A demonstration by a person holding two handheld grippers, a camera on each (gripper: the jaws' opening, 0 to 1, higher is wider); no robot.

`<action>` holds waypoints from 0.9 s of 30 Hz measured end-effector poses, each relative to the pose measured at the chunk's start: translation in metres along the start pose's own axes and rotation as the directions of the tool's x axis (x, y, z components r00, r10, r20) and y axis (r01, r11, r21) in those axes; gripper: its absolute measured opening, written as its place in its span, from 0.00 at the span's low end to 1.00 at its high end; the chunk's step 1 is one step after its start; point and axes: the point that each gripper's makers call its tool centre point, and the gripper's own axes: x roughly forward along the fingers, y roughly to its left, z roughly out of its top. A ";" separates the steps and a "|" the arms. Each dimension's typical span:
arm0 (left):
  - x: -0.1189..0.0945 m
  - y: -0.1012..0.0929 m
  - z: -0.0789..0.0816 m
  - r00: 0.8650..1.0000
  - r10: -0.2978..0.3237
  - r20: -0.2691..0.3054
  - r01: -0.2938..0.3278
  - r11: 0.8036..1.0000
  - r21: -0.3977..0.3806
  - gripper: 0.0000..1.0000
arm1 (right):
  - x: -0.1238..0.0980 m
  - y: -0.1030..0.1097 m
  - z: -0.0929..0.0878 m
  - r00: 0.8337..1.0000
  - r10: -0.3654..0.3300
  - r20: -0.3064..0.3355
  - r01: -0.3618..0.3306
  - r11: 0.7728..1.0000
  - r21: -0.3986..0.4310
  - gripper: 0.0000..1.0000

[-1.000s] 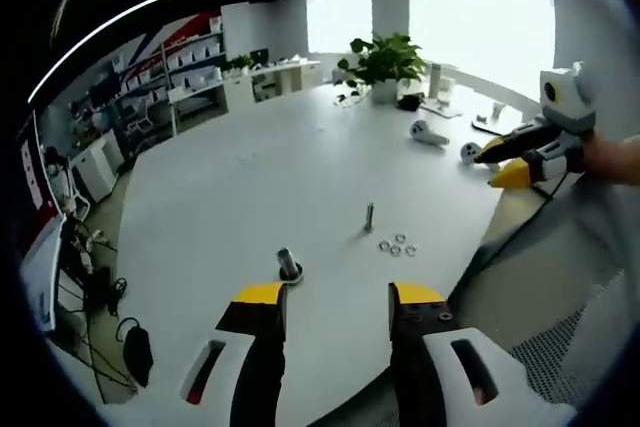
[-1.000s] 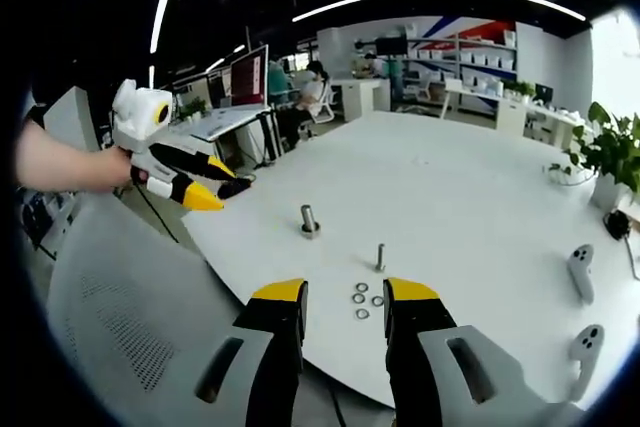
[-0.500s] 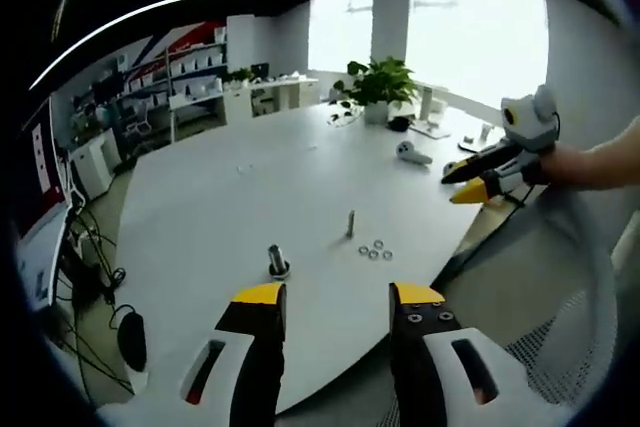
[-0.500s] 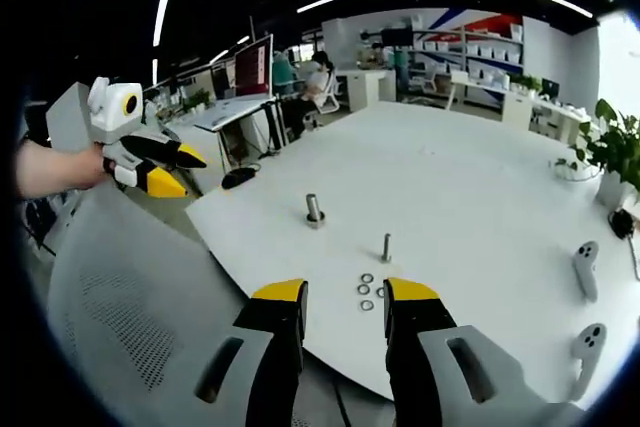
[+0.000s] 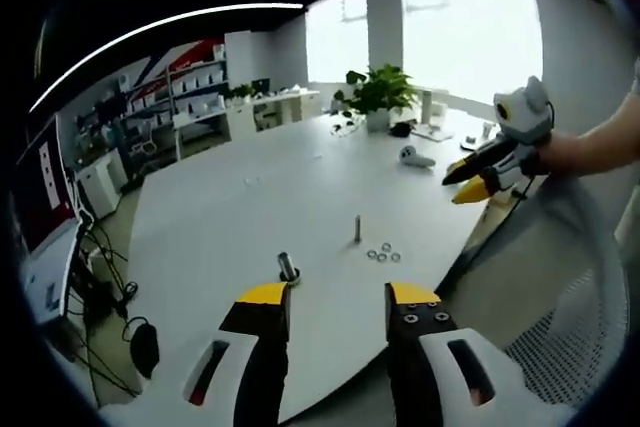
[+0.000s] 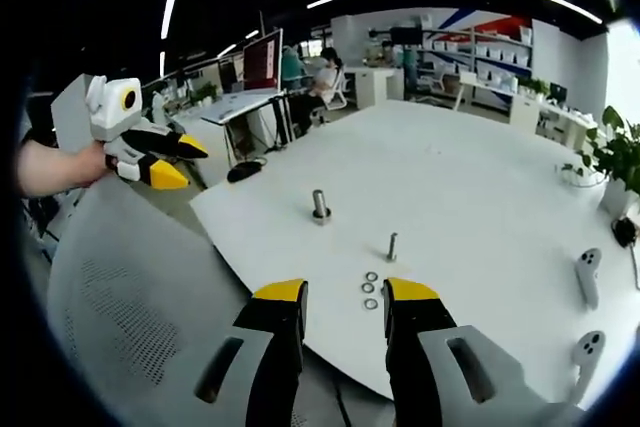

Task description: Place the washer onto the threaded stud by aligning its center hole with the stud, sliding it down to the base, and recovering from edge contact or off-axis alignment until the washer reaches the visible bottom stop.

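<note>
We hold both claws off the near edge of the white bench (image 6: 480,177), clear of the parts. Our left claw (image 5: 327,299) is released, jaws apart with nothing between them; our right claw (image 6: 345,292) is likewise released and empty. Three washers (image 6: 370,289) lie flat in a small cluster on the bench, just beside the thin threaded stud (image 6: 392,246), which stands upright and bare. A thicker bolt (image 6: 320,205) stands upright a little apart from them. In the left gripper view the washers (image 5: 382,254) sit near the stud (image 5: 357,228).
</note>
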 end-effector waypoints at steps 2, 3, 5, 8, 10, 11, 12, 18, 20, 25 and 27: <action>0.000 0.002 -0.003 1.000 -0.005 -0.007 0.005 1.000 -0.020 0.37 | -0.001 0.000 0.000 1.000 -0.001 0.001 0.001 1.000 0.000 0.32; 0.000 0.003 -0.003 1.000 -0.006 -0.004 0.006 1.000 -0.028 0.37 | 0.000 0.001 0.000 1.000 0.002 -0.001 -0.002 1.000 -0.001 0.32; 0.000 0.004 -0.002 1.000 -0.002 0.002 0.002 1.000 -0.030 0.37 | 0.001 0.002 0.000 1.000 0.005 -0.005 -0.005 1.000 -0.012 0.32; 0.000 0.008 0.000 1.000 0.006 0.008 -0.006 1.000 -0.018 0.35 | 0.001 0.002 0.000 1.000 0.001 -0.005 -0.001 1.000 -0.006 0.32; 0.002 0.005 -0.004 1.000 -0.015 -0.007 0.014 0.999 -0.052 0.36 | 0.002 0.002 -0.004 1.000 0.000 -0.021 0.000 1.000 -0.002 0.32; 0.002 0.005 -0.004 1.000 -0.013 -0.007 0.013 0.999 -0.048 0.36 | 0.002 0.002 -0.004 1.000 -0.001 -0.025 0.001 1.000 -0.007 0.32; 0.001 0.004 -0.004 1.000 -0.012 -0.006 0.012 0.999 -0.037 0.36 | 0.003 0.002 -0.004 1.000 0.001 -0.026 -0.001 1.000 -0.011 0.32; -0.003 0.007 0.003 0.999 -0.014 0.037 0.016 0.999 -0.041 0.32 | 0.003 0.003 -0.005 0.999 -0.002 -0.034 0.002 1.000 -0.008 0.32; -0.003 0.007 0.002 0.999 -0.025 0.036 0.028 0.998 -0.062 0.31 | 0.005 0.005 -0.008 0.999 0.004 -0.052 -0.005 1.000 -0.019 0.32; -0.002 -0.002 0.001 0.998 -0.052 0.031 0.054 0.998 -0.044 0.31 | 0.004 0.005 -0.010 0.998 0.008 -0.063 -0.009 1.000 -0.015 0.32; -0.002 -0.001 0.000 0.999 -0.046 0.026 0.047 0.998 -0.042 0.31 | 0.004 0.004 -0.010 0.998 0.007 -0.054 -0.008 1.000 -0.010 0.32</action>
